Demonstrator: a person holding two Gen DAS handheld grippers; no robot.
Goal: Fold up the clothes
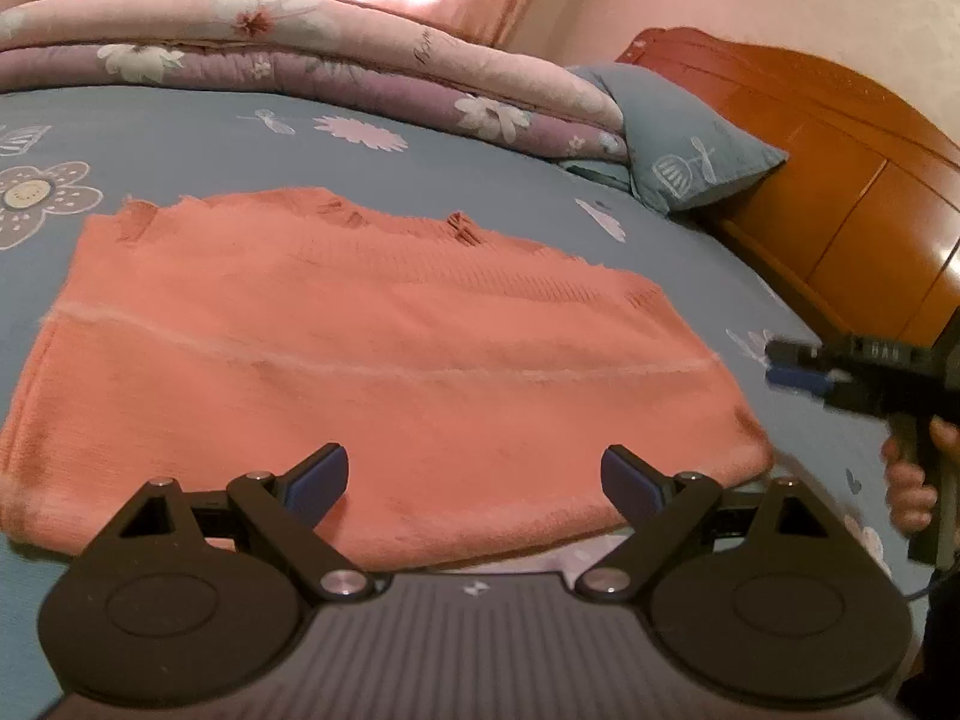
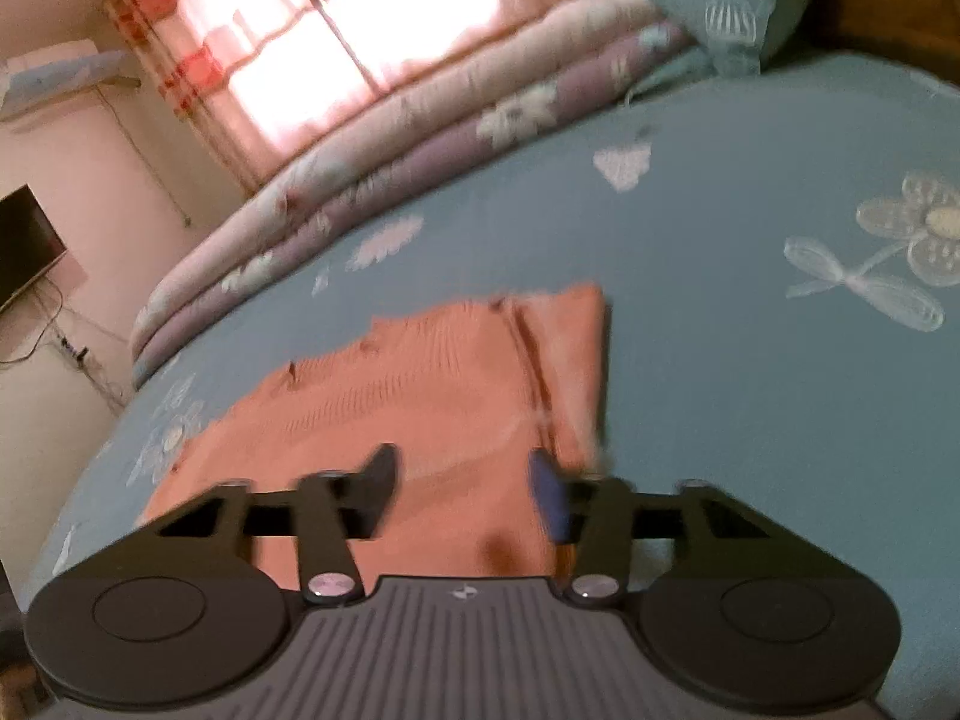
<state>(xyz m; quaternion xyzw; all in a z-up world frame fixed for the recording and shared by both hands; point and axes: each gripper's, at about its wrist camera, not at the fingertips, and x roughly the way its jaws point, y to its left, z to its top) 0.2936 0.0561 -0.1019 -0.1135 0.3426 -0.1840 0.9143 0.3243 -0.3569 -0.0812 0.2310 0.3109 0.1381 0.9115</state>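
Garment: a salmon-orange ribbed knit sweater (image 1: 372,360), folded into a broad rectangle, flat on the bed, with a pale seam line running across it; its frayed far edge faces the quilts.
Left gripper: the left gripper (image 1: 474,480) hangs over the sweater's near edge, jaws spread wide, blue pads clear of the knit, nothing between them.
Right gripper: the right gripper (image 2: 465,489) sits low over the sweater's near right corner (image 2: 576,396), jaws at a narrow gap; the blur makes it hard to say whether the pads press the cloth.
Hand: a person's hand (image 1: 912,480) grips the right gripper's handle at the sweater's right side.
Bed: a blue-grey bedsheet with embroidered flowers (image 1: 420,168) carries everything.
Behind: folded pink and lilac floral quilts (image 1: 336,54), a blue-grey pillow (image 1: 678,138), an orange wooden headboard (image 1: 840,180).
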